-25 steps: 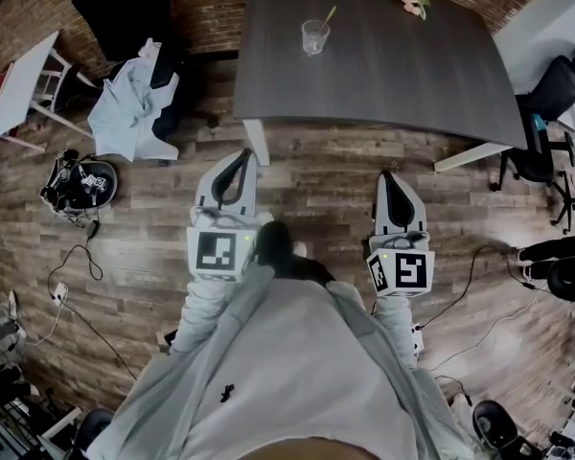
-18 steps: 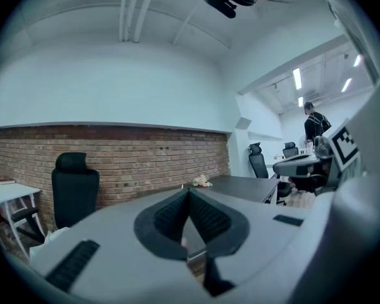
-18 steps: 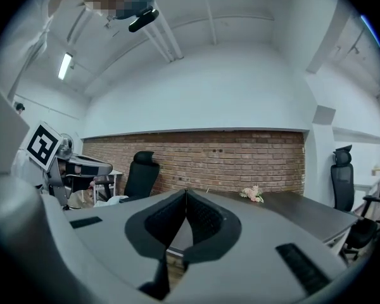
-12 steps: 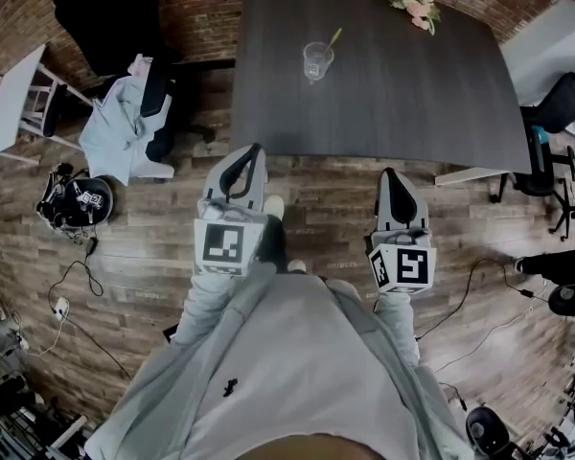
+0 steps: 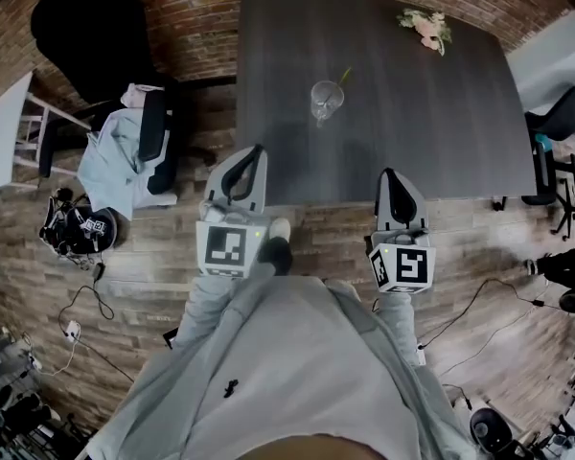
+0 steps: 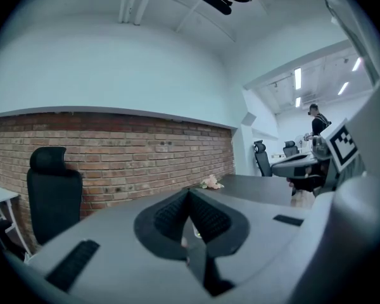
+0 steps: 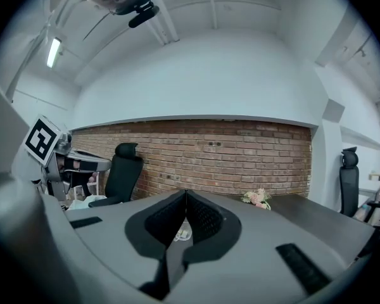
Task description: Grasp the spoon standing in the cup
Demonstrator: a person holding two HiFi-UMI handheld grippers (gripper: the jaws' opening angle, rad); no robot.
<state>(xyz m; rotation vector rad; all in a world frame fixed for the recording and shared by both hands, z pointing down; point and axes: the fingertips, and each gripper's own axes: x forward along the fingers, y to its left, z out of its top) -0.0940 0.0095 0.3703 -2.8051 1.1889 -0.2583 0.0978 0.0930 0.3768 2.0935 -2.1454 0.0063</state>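
Left gripper (image 5: 255, 151) and right gripper (image 5: 387, 174) were held at the near edge of the table (image 5: 441, 113), jaws together and empty; the cup (image 5: 327, 101) holding the spoon (image 5: 343, 76) stood well beyond them

A clear cup (image 5: 327, 101) stands upright on the dark table (image 5: 412, 113); a pale spoon (image 5: 343, 77) leans inside it

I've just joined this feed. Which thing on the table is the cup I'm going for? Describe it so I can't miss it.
Find the big dark table in front of the brick wall. Towards its left side, well away from the pink flowers at the far right corner, stands a clear glass cup. It is the only vessel on the table, and a spoon with a light-coloured handle leans out of it.
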